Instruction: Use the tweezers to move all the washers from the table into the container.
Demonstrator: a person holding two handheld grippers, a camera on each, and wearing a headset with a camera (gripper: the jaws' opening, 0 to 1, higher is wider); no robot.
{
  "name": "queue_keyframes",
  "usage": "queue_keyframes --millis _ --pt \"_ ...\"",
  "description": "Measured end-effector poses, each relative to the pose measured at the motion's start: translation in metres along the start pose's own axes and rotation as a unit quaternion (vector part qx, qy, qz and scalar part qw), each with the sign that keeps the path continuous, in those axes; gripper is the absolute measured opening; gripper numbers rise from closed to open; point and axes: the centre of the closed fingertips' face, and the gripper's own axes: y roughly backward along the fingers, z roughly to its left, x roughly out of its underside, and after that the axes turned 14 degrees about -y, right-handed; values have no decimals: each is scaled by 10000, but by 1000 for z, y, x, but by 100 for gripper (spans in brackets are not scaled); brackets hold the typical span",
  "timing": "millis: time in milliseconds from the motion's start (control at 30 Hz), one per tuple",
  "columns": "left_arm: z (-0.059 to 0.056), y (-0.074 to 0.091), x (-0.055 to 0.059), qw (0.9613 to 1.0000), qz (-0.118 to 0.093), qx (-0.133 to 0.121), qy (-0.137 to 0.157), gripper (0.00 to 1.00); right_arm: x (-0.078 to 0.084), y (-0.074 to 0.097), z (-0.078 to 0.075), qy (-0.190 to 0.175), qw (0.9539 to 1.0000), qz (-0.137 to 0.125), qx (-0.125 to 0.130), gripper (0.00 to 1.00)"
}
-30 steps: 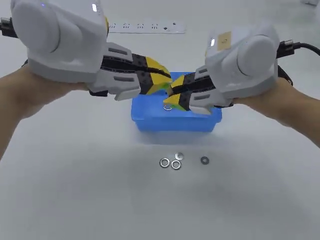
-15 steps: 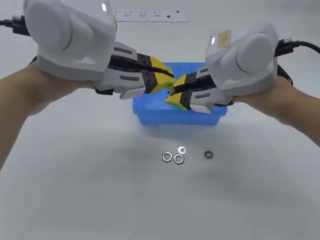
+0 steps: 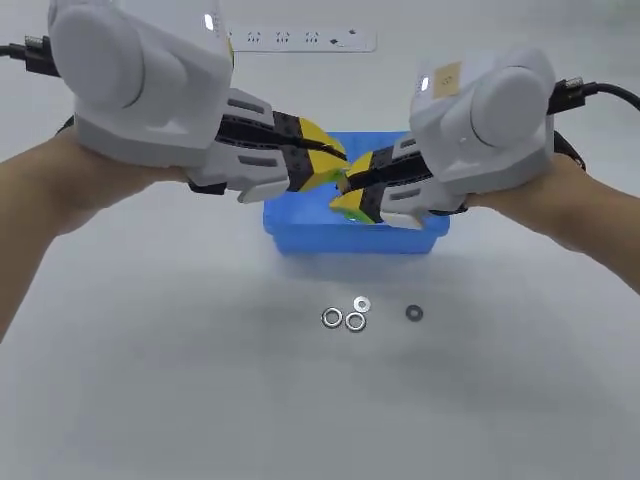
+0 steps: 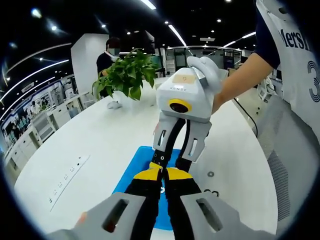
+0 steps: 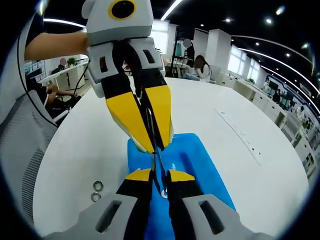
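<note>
Left gripper (image 3: pixel 335 162) and right gripper (image 3: pixel 346 196) both pinch the tweezers (image 5: pixel 156 162) above the container (image 3: pixel 330 238); tweezer tips too blurred to read. Four washers (image 3: pixel 355 321) lie on the worktop (image 3: pixel 150 380).

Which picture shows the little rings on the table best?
The head view: four washers lie in the open before the blue container. The right gripper view catches two small ones at its left; the left gripper view, tiny specks.

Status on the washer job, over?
Tips together over blue container: left hand-held gripper, right hand-held gripper, both shut on tweezers. Four washers on table. Nothing blocking.
</note>
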Motion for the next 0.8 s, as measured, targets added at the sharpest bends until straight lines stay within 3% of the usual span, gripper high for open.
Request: queue_keyframes --millis 267,467,600,800 --pt "0 9 -18 9998 -85 -121 -119 6 -12 15 5 147 9998 -117 113 12" --pt "-3 24 -44 9991 -192 -204 -324 6 -32 31 18 265 9990 -321 170 12" --pt "-14 38 -57 9985 -200 -185 -485 6 -41 41 34 393 9983 -423 71 12" --pt "-38 52 -62 9986 -162 -125 -482 6 -39 45 62 573 9978 -324 -93 12"
